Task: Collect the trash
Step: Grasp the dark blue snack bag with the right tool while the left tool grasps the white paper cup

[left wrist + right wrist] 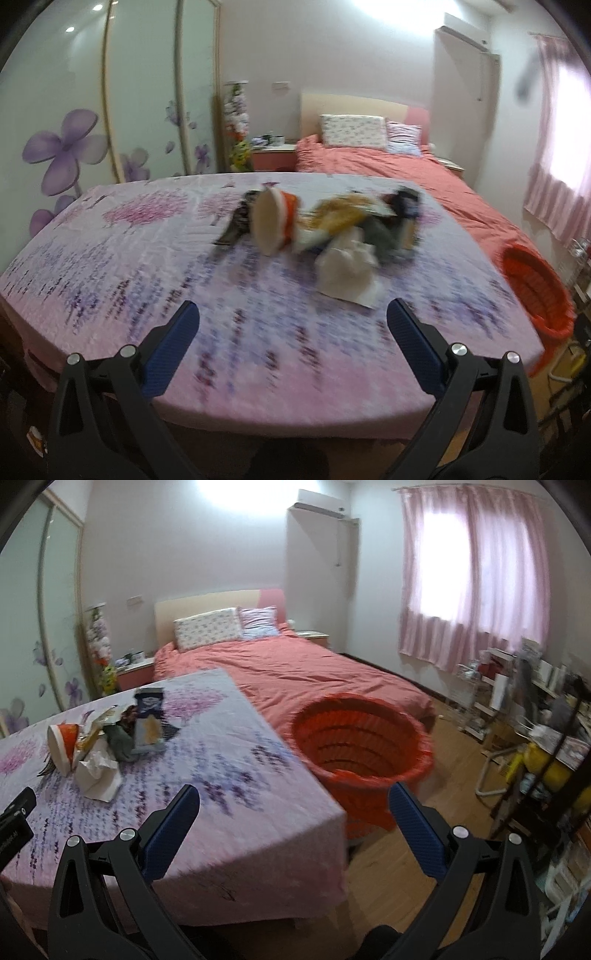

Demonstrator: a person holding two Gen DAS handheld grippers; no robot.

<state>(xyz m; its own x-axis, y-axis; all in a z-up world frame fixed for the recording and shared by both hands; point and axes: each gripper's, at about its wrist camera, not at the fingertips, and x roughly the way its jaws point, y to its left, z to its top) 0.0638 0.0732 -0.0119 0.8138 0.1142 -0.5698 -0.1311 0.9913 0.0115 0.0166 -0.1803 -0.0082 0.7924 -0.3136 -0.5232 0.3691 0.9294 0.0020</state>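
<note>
- Trash is lying in a loose heap on the lavender-print cloth tabletop: a tipped orange-and-white paper cup, a crumpled white paper wad, and foil snack wrappers.
- Left hand-held gripper is hovering wide open, short of the wad, holding nothing.
- Right hand-held gripper is hanging equally open and empty, facing the orange-lined round bin just beside the tabletop.
- Paper wad is likely handling light and soft; pinching its bunched middle seems best. The cup probably crushes easily, so take its rim.

Both wrist views are facing the bed beyond the desk; right view is sitting nearer desk's right corner, sharing the trash pile.
</note>
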